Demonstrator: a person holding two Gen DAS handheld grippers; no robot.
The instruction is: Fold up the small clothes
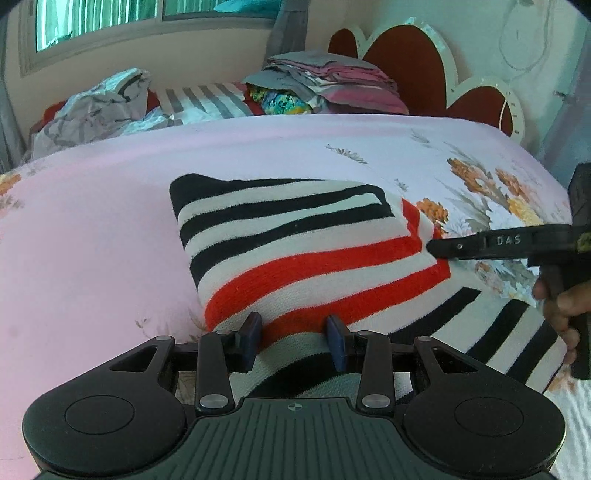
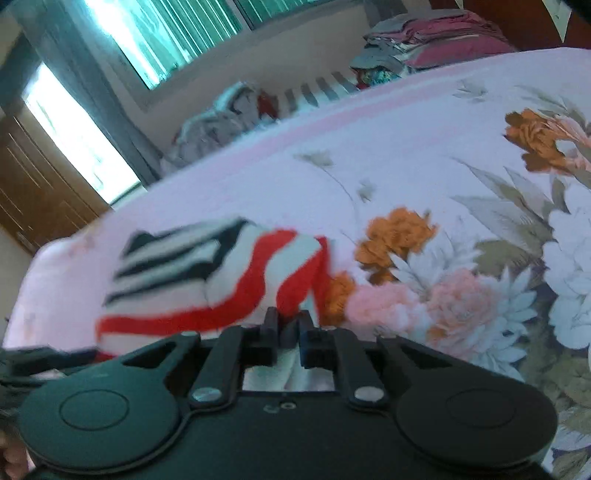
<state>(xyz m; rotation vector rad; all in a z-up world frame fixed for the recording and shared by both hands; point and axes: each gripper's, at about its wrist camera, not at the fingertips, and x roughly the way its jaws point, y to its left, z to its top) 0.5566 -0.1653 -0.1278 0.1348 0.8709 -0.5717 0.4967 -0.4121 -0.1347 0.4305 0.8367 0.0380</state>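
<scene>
One striped knit garment (image 1: pixel 295 251), bands of black, white and red, lies partly folded on the pink floral bedsheet (image 1: pixel 92 229), near its front edge; one flap is turned over the rest, with black-and-white stripes running out at the right. Left gripper (image 1: pixel 295 338): jaws spread, blue pads (image 1: pixel 252 334) resting on the garment's near edge, cloth between them but not pinched. Right gripper (image 2: pixel 289 334): jaws nearly together, pinching the garment's red-and-white corner; that view is blurred. Behind: one stack of folded clothes (image 1: pixel 332 83), one crumpled pile (image 1: pixel 96 110), one red headboard (image 1: pixel 410 62), one window (image 1: pixel 147 18).
</scene>
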